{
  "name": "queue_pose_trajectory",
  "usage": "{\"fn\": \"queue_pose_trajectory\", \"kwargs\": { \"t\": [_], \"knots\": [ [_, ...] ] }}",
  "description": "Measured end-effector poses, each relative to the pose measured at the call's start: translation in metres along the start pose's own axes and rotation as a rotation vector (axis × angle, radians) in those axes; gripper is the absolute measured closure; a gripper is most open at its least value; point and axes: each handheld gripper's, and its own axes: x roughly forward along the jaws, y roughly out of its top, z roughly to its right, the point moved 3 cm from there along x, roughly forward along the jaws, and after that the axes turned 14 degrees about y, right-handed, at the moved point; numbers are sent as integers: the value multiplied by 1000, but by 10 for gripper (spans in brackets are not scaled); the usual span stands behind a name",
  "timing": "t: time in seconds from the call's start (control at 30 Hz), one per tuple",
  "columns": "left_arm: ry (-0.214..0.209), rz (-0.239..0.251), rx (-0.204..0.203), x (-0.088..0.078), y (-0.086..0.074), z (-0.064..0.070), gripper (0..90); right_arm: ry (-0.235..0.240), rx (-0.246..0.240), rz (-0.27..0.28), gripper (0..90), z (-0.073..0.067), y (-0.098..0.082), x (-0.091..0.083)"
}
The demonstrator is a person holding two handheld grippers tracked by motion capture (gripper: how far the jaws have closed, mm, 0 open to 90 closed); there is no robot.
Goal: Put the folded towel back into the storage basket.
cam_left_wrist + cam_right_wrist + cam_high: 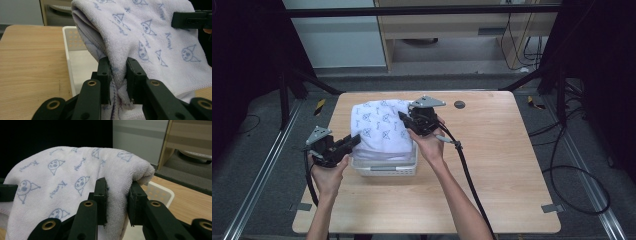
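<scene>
**Folded towel held over the basket by both tools**

A white towel printed with small blue cartoon faces hangs folded between the two tools, draped above a white plastic basket that sits on the wooden worktop, left of its middle. The left tool pinches the towel's near left edge; in the left gripper view its black jaws stand narrow, with a bunched fold of cloth squeezed between the pads. The right tool grips the towel's far right side; in the right gripper view its jaws are clamped on a thick roll of the cloth, the folded end bulging out beyond them. In both gripper views the basket's perforated wall appears beside and below the towel. The towel's lower edge seems to reach into the basket, though the high view is too coarse to be sure it touches. Each hand holds its tool from behind, with a cable trailing from the right one across the worktop.
</scene>
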Motion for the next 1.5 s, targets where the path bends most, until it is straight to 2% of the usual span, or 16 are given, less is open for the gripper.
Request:
{"fn": "queue_pose_trajectory", "kwargs": {
  "t": [0.23,0.83,1.2,1.5],
  "knots": [
    [8,-20,5,9,-4,-3,744,-5,9,-14,727,5,-4,9],
    [35,-81,22,29,-18,-4,744,-29,28,-89,723,14,-21,27],
    [52,-123,49,41,-28,-2,743,-48,29,-145,719,20,-34,37],
    [61,-151,54,48,-34,-2,743,-56,36,-173,717,23,-42,44]
  ]
}}
